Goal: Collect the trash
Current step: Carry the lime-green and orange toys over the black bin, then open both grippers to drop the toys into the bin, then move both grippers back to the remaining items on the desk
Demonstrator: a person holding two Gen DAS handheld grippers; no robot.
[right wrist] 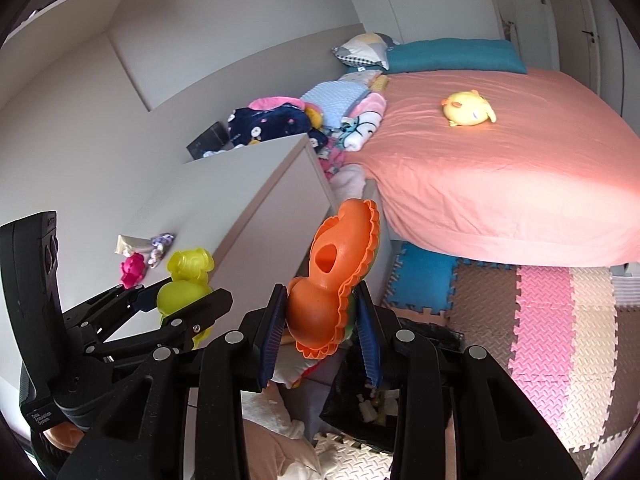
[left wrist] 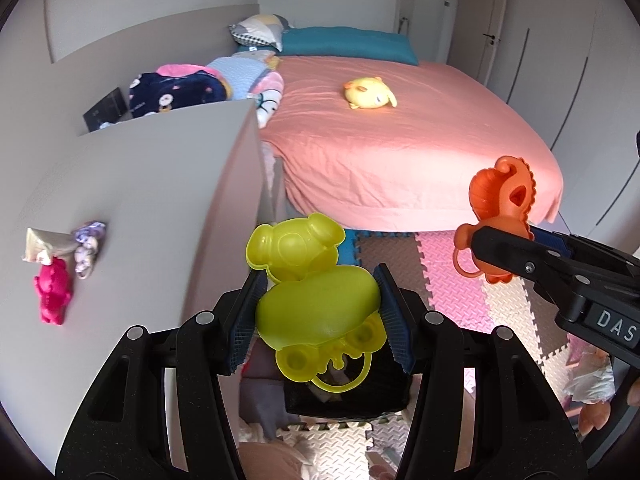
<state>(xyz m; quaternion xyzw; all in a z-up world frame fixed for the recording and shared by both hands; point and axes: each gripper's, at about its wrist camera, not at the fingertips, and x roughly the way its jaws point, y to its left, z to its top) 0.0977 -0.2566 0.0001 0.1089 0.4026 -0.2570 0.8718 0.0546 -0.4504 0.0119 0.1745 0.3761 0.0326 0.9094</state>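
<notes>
My left gripper (left wrist: 320,316) is shut on a yellow-green plastic toy mould (left wrist: 316,304) and holds it in the air above a black bin (left wrist: 348,396) on the floor. The left gripper also shows in the right wrist view (right wrist: 180,304) with the yellow toy (right wrist: 184,284). My right gripper (right wrist: 320,320) is shut on an orange plastic toy mould (right wrist: 336,280), also above the black bin (right wrist: 400,412). The orange toy (left wrist: 500,216) shows at the right of the left wrist view. A pink toy (left wrist: 54,296) and crumpled wrappers (left wrist: 64,244) lie on the white cabinet top (left wrist: 140,200).
A bed with a pink sheet (left wrist: 400,140) carries a yellow plush (left wrist: 370,94) and piled blankets (left wrist: 188,88). Foam puzzle mats (left wrist: 500,312) cover the floor. Soft items (left wrist: 592,384) lie on the floor at right. Wardrobe doors (left wrist: 560,60) stand behind the bed.
</notes>
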